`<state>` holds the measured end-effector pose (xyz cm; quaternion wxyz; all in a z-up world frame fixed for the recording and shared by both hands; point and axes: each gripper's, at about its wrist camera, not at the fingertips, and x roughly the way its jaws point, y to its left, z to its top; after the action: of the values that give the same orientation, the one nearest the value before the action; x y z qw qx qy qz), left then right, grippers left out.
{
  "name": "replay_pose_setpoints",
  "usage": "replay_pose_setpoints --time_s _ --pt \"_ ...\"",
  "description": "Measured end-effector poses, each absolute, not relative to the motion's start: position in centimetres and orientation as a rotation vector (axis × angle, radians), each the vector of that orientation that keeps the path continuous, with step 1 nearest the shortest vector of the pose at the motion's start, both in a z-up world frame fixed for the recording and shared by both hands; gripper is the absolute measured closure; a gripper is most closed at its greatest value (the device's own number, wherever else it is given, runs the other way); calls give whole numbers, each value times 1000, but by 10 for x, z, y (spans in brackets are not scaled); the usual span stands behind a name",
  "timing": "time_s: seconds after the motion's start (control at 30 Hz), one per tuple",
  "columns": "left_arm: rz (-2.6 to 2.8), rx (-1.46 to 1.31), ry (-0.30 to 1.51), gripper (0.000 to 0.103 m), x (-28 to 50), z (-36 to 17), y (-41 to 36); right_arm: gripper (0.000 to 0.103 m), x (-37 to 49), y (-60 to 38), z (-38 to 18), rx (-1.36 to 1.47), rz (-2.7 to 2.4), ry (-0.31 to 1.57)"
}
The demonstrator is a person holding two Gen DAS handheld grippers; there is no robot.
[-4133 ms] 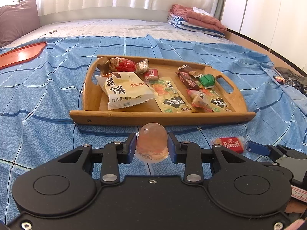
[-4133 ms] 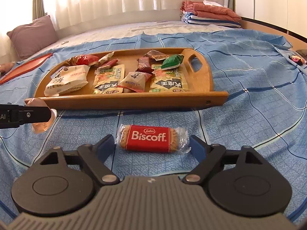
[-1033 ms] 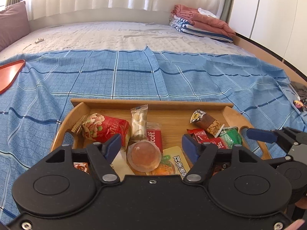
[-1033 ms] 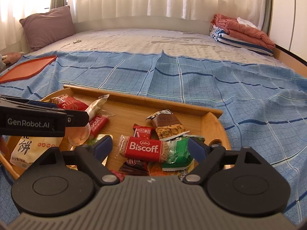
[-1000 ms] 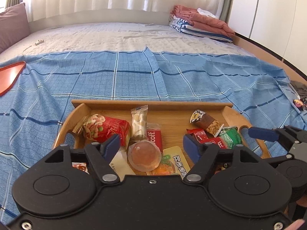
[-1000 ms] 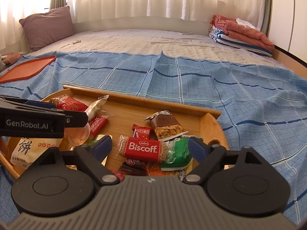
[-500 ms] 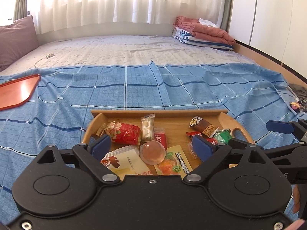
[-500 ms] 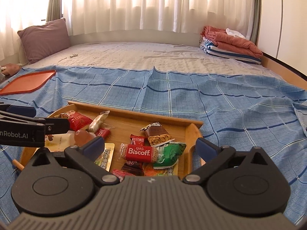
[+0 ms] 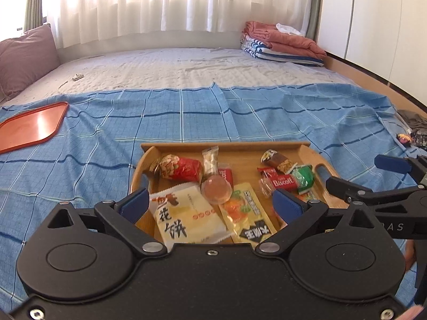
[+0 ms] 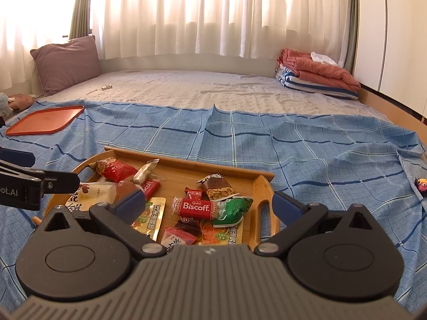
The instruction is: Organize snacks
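Left gripper (image 9: 210, 204) fingers opening above jelly cup (image 9: 216, 189), seemingly untouched

A home bedroom: a wide bed (image 10: 202, 90) with a pillow (image 10: 66, 62), folded blankets (image 10: 317, 76) and curtained window (image 10: 213, 13).

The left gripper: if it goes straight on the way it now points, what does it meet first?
Probably the pink jelly cup in the wooden tray, or the yellow packet under it. The left gripper, still opening with nothing between its pads, aims down there. Depth is unclear, so this is a guess.
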<state>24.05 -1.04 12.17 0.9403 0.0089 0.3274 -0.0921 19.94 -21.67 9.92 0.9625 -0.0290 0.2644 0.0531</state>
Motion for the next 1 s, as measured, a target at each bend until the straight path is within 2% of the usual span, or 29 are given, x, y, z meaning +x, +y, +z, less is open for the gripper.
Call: replay_pose_setpoints --time_s 0.47,0.73,1.0 --pt "-164 42 633 3 152 136 2 0 123 -220 91 -18 174 509" --pt "-203 34 586 1 101 158 2 0 84 -231 107 59 200 463" --pt "-194 -16 608 1 55 150 3 0 50 -234 98 102 184 451"
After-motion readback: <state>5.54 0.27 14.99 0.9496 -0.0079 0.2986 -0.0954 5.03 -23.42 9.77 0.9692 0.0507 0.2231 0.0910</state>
